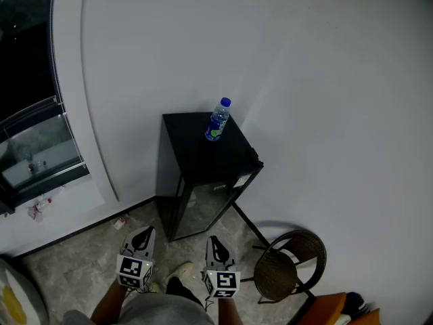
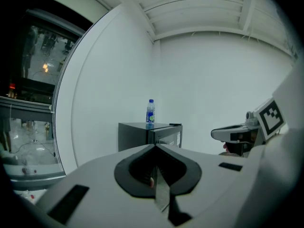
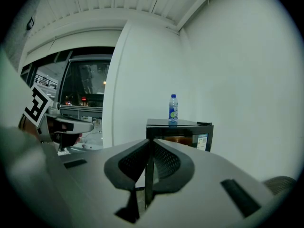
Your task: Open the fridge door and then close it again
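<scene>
Black fridge (image 1: 203, 164) is pictured against a white wall (image 1: 318, 59), door (image 1: 211, 207) closed and a bottle (image 1: 218, 119) stood on top. Left gripper (image 1: 143, 233) and right gripper (image 1: 214, 240) are held level, well short of it, both with fingers together on nothing.

Atop fridge (image 1: 196, 151): bottle (image 1: 218, 119); chair (image 1: 291, 268) right of fridge; window (image 1: 27, 53) far left.

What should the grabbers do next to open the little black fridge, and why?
Probably step closer and reach the right gripper toward the fridge door: the door looks closed, and this gripper and the left gripper are both well short of it, jaws together, holding nothing.
</scene>
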The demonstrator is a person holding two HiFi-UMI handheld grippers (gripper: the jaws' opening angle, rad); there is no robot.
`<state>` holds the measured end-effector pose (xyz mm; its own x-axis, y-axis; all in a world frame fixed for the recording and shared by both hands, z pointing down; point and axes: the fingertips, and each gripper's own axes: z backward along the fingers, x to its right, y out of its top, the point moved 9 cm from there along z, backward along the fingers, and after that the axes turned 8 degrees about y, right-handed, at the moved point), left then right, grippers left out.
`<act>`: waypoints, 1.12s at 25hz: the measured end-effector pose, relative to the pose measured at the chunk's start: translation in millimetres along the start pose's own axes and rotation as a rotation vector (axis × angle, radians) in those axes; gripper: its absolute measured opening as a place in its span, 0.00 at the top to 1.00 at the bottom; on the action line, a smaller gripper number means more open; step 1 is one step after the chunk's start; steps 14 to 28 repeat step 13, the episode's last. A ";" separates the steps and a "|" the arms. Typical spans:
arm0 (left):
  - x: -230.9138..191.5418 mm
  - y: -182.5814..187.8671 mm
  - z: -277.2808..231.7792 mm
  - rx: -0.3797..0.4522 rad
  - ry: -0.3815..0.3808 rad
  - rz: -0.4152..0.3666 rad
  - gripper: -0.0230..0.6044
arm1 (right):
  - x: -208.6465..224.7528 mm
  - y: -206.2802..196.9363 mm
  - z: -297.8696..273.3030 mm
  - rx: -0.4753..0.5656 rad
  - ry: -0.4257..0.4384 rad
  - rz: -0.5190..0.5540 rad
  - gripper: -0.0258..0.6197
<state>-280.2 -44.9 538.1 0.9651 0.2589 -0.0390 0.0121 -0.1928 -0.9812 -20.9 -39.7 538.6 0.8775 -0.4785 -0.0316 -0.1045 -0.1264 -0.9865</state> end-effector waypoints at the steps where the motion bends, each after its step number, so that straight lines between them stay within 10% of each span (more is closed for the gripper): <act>1: 0.5 0.3 -0.1 -0.001 0.000 0.000 0.96 | 0.5 -0.3 0.0 -0.001 0.000 -0.002 0.90; 28: 2.1 -0.6 -1.5 -0.005 0.002 0.000 0.96 | 1.9 -1.9 -0.6 -0.002 0.005 0.001 0.90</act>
